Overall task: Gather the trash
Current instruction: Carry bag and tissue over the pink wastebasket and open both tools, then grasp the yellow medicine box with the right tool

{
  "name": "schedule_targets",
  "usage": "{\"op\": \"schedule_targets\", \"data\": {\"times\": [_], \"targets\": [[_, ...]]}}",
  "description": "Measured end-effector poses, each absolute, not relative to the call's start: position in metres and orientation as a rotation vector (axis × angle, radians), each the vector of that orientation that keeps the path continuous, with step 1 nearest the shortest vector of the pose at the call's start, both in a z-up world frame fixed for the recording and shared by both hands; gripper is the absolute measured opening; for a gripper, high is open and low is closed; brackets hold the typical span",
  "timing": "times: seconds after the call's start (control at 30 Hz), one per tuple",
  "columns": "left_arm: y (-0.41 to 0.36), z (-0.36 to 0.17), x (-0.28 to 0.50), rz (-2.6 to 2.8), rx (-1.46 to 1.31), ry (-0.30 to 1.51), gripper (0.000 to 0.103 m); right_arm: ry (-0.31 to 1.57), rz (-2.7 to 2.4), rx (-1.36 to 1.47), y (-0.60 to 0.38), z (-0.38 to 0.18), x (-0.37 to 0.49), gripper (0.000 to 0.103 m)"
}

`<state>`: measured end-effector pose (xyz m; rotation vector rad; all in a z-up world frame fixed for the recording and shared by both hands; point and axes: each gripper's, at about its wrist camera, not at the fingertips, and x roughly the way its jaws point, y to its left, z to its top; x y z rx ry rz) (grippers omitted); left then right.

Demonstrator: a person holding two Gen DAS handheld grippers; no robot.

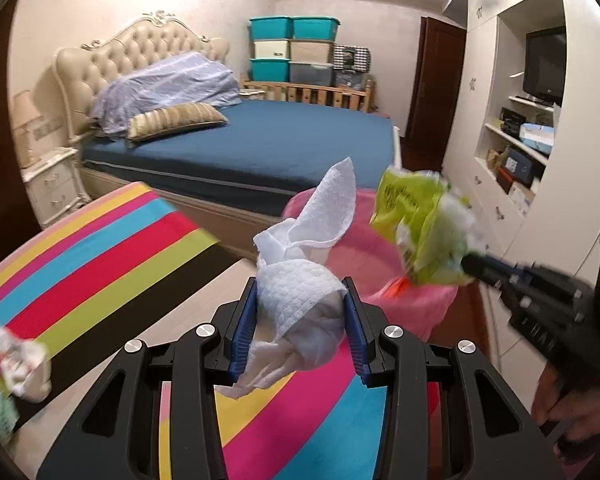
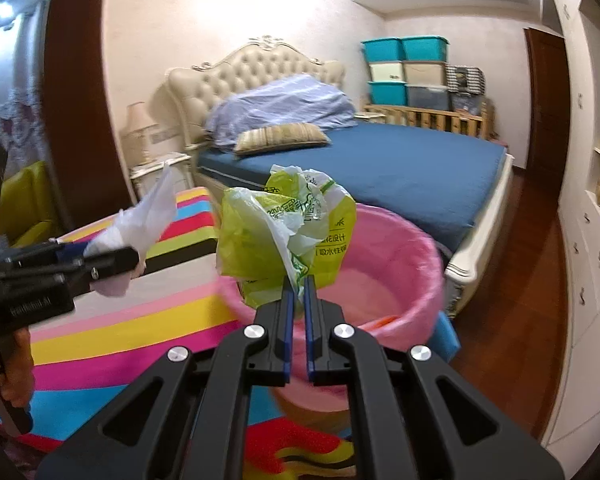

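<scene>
My left gripper point(image 1: 301, 292) is shut on a crumpled white paper towel point(image 1: 300, 280) and holds it in the air above the striped table, short of the bin. It also shows in the right wrist view point(image 2: 112, 264) with the towel point(image 2: 144, 216). My right gripper point(image 2: 298, 284) is shut on a crumpled green plastic bag point(image 2: 288, 228) and holds it over the near rim of the pink-lined trash bin point(image 2: 400, 240). In the left wrist view the right gripper point(image 1: 466, 266) holds the bag point(image 1: 420, 224) over the bin point(image 1: 364, 256).
A striped multicoloured tablecloth point(image 1: 100, 248) covers the table below. More crumpled trash point(image 1: 12, 356) lies at its left edge. A bed with a blue sheet point(image 1: 284, 140) stands behind the bin, white cabinets point(image 1: 512, 128) to the right, and a wood floor point(image 2: 516, 320) beside them.
</scene>
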<state>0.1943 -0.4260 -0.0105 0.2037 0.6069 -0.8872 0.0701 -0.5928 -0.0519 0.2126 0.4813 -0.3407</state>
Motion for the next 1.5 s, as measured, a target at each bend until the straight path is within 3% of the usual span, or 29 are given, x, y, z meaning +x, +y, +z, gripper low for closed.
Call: {"op": "schedule_targets", "data": {"times": [0.33,0.4,0.43,0.47,0.5,0.7,0.83,1.17,1.5], "targets": [[-0.511,-0.023,0.229,-0.91,0.191,0.668,0.04,0.53,-0.416,0.223,-0.652,-0.071,0.092,0.008],[-0.525,-0.028,0.235,-0.916,0.195,0.681,0.045,0.543,-0.412,0.218,-0.658,-0.076,0.095,0.011],[-0.53,-0.03,0.237,-0.912,0.202,0.681,0.048,0.548,-0.412,0.208,-0.659,-0.079,0.098,0.021],[-0.532,-0.031,0.24,-0.905,0.206,0.679,0.061,0.556,-0.419,0.202,-0.659,-0.081,0.098,0.04],[-0.531,-0.03,0.243,-0.896,0.205,0.676,0.075,0.554,-0.423,0.204,-0.659,-0.08,0.098,0.048],[-0.513,-0.023,0.248,-0.881,0.135,0.655,0.081,0.504,-0.427,0.206,-0.657,-0.074,0.077,0.052],[-0.481,-0.007,0.236,-0.815,0.13,0.578,0.087,0.46,-0.423,0.205,-0.645,-0.064,0.059,0.052],[-0.35,0.004,0.204,-0.607,0.207,0.479,0.09,0.443,-0.292,0.172,-0.572,-0.051,0.067,0.078],[-0.203,-0.007,0.18,-0.352,0.272,0.458,0.09,0.513,-0.047,0.109,-0.449,-0.056,0.128,0.08]]}}
